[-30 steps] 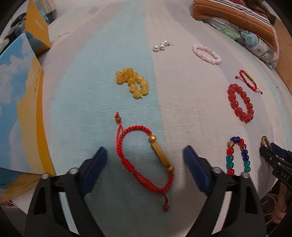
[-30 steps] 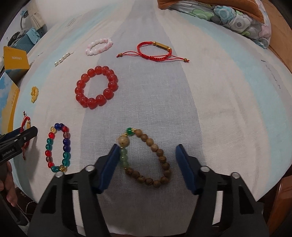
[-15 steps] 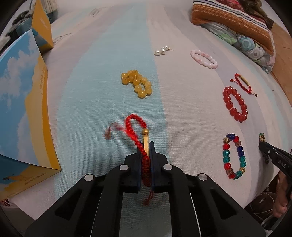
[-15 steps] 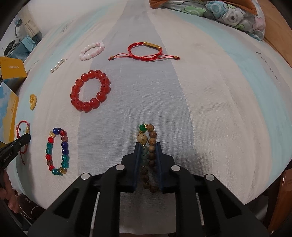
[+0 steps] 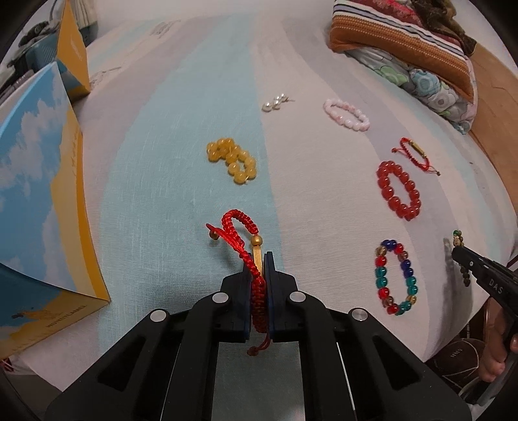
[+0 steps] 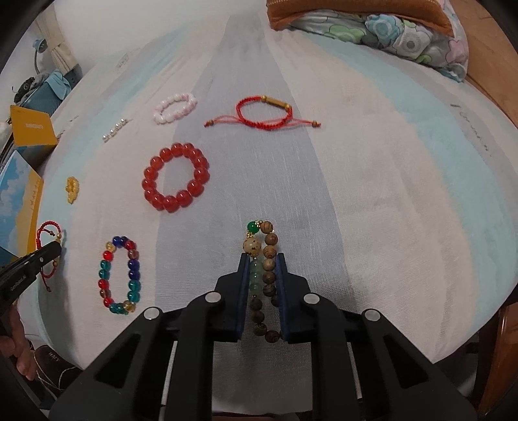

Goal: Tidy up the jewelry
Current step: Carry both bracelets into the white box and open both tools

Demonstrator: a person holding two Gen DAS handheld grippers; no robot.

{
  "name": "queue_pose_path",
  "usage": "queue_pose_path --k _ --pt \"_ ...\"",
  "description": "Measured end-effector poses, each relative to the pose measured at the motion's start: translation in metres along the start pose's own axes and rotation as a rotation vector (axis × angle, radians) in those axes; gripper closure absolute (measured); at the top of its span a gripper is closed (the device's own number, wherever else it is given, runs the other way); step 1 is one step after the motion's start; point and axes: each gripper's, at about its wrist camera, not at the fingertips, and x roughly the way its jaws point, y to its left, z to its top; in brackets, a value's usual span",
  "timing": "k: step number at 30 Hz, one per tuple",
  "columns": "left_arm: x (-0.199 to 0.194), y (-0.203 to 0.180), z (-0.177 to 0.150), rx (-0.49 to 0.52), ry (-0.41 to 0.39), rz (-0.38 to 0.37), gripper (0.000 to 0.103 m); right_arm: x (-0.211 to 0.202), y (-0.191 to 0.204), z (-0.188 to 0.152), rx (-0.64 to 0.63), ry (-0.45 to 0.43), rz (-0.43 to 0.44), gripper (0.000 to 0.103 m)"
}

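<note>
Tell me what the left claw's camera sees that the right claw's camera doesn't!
Only the left wrist view shows the striped orange cushion and the left claw up close, pinching a red cord bracelet.

Only the right wrist view shows the right claw up close, squeezing a wooden bead bracelet.

Both show the big red bead bracelet, the rainbow bead bracelet, the pink bracelet, the pearls, the yellow beads and the floral pillow.

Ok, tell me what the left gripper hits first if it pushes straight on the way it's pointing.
Probably the bedsheet itself, since the left gripper, shut on the red cord bracelet, points steeply down. Sliding onward along the cloth, the yellow bead bracelet lies nearest ahead, though depth is hard to judge.
</note>
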Motion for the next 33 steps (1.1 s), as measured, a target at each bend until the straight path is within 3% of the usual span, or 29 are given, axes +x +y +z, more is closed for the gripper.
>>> queue_pose_path --k 9,17,24,33 --pt "-0.029 0.000 0.009 -0.014 -0.032 -0.024 0.097 -0.031 0.010 0.014 0.012 -0.060 0.017 0.088" --pt "-0.075 0.011 0.028 -0.006 -0.108 0.010 0.097 -0.053 0.039 0.036 -0.002 -0.095 0.032 0.088" --pt "-0.111 0.040 0.036 -0.030 -0.165 0.040 0.097 -0.072 0.098 0.059 -0.064 -0.138 0.057 0.088" --pt "-0.161 0.113 0.030 -0.120 -0.228 0.110 0.097 -0.092 0.221 0.080 -0.213 -0.192 0.131 0.088"
